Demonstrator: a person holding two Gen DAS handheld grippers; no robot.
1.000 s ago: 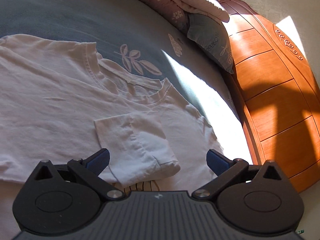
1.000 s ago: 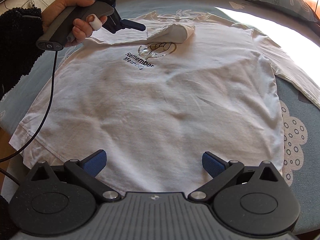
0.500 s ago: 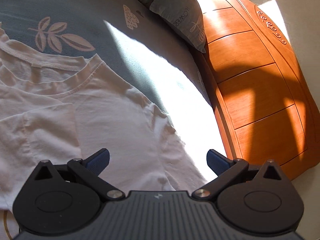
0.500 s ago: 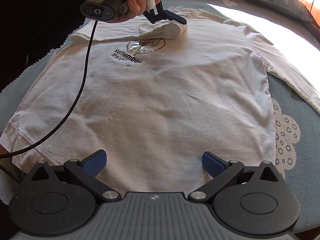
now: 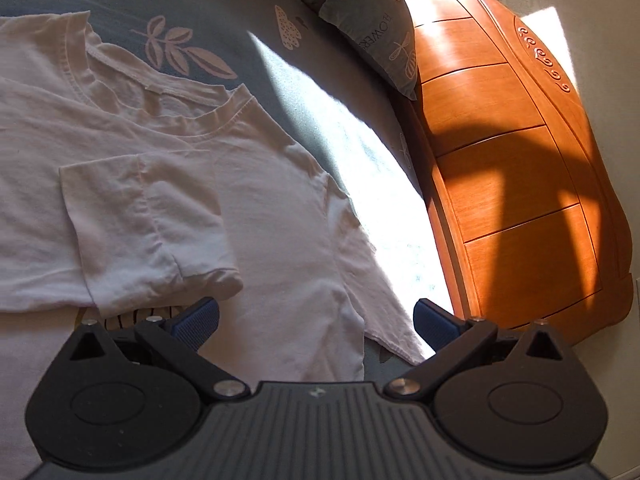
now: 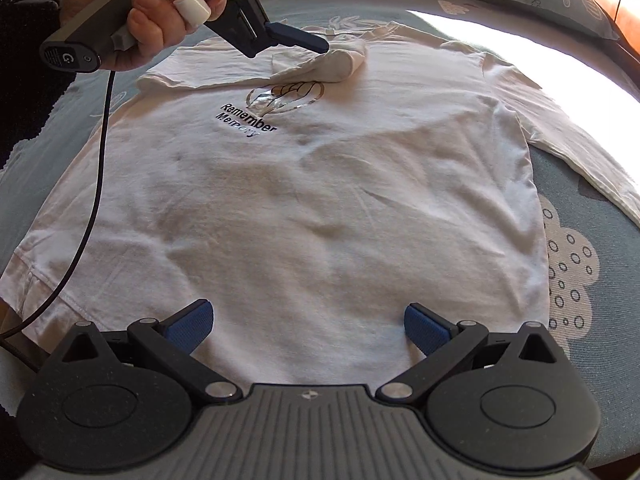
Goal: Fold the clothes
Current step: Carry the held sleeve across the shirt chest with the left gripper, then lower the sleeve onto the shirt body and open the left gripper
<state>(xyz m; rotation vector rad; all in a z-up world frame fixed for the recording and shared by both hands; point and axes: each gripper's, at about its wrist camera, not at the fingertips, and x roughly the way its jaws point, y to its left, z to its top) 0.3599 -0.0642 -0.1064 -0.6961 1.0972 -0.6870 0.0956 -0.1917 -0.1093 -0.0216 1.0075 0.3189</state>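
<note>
A white T-shirt (image 6: 320,208) with a "Remember Memory" print lies flat, front up, on the bed. One short sleeve (image 6: 336,62) is folded inward over the chest, just above the print. The other sleeve (image 6: 560,136) lies spread out into the sunlight. My right gripper (image 6: 306,324) hovers open over the shirt's bottom hem, holding nothing. A hand (image 6: 160,28) holds my left gripper near the collar, one dark finger (image 6: 296,38) reaching over the folded sleeve. In the left wrist view that gripper (image 5: 316,320) is open and empty above the shirt (image 5: 272,208), between the folded sleeve (image 5: 148,232) and the spread sleeve (image 5: 372,280).
The bed has a blue sheet (image 6: 580,280) with leaf and cloud patterns. Pillows (image 5: 372,36) lean against an orange wooden headboard (image 5: 520,160) at the right. A black cable (image 6: 96,184) hangs from the left gripper's handle across the shirt's left side. Strong sunlight falls on the bed's far side.
The left gripper has moved from the shirt's left shoulder rightward to the folded sleeve, its view swinging toward the headboard and partly back. The right gripper has barely moved. Both stay open.
</note>
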